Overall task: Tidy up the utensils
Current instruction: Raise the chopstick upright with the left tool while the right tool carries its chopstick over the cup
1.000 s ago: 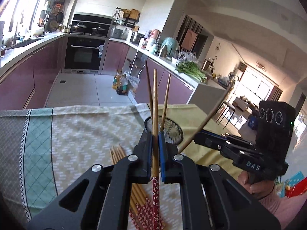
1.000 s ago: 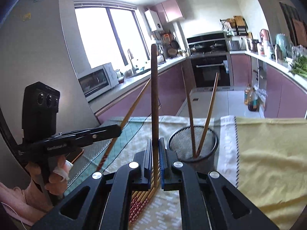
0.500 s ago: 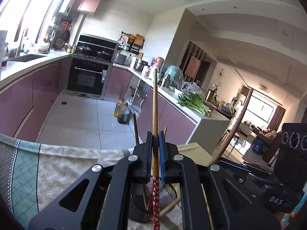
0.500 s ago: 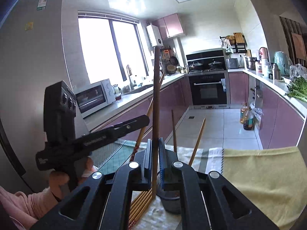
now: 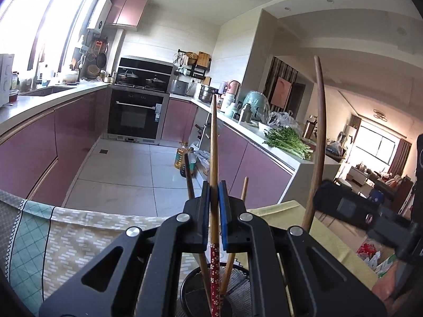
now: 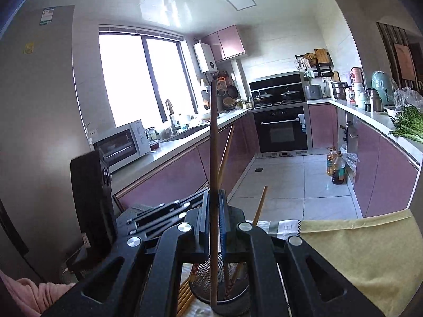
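Observation:
My left gripper (image 5: 214, 185) is shut on a light wooden chopstick (image 5: 213, 142) with a red flowered end, held upright, its lower end inside the black mesh holder (image 5: 238, 290). Two chopsticks (image 5: 244, 189) stand in the holder. My right gripper (image 6: 215, 195) is shut on a darker brown chopstick (image 6: 213, 137), upright, its lower end in the same mesh holder (image 6: 232, 294). The right gripper also shows in the left wrist view (image 5: 370, 219), holding its brown chopstick (image 5: 318, 137). The left gripper shows at the left of the right wrist view (image 6: 158, 211).
Several loose chopsticks (image 6: 185, 295) lie on the cloth left of the holder. A patterned beige and green cloth (image 5: 66, 237) and a yellow cloth (image 6: 357, 248) cover the table. Kitchen counters and an oven lie beyond the table edge.
Both grippers have tilted upright and moved over the mesh holder, lowering their chopsticks so the lower ends now sit inside it. The table has dropped out of most of the view.

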